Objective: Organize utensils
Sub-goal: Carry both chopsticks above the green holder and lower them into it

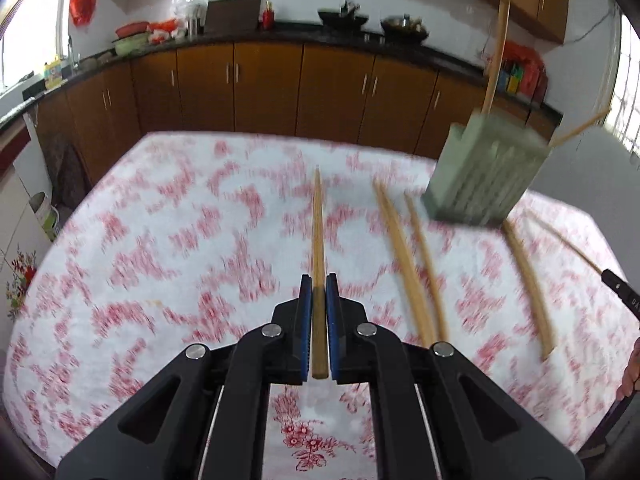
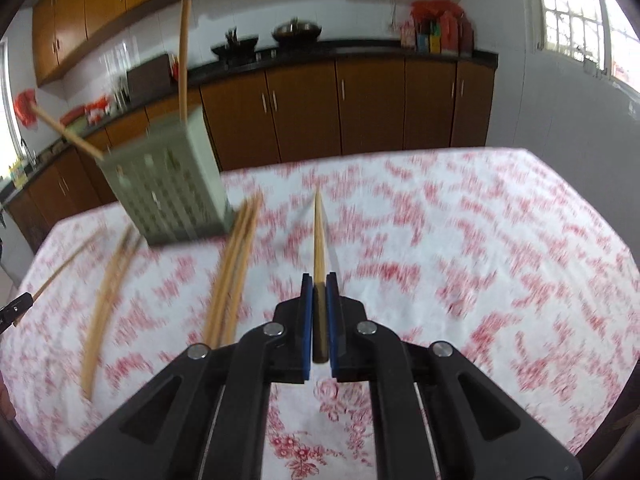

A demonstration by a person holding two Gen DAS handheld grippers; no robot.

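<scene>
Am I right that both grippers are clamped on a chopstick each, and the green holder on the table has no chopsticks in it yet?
Not quite. The left gripper and right gripper do each clamp one chopstick, but the green holder already has chopsticks sticking out of its top, as both wrist views show.

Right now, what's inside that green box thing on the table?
Two wooden chopsticks stick out of the top of the green holder: one stands nearly upright, the other leans out over a corner. Its slotted walls hide their lower ends and anything else inside.
</scene>
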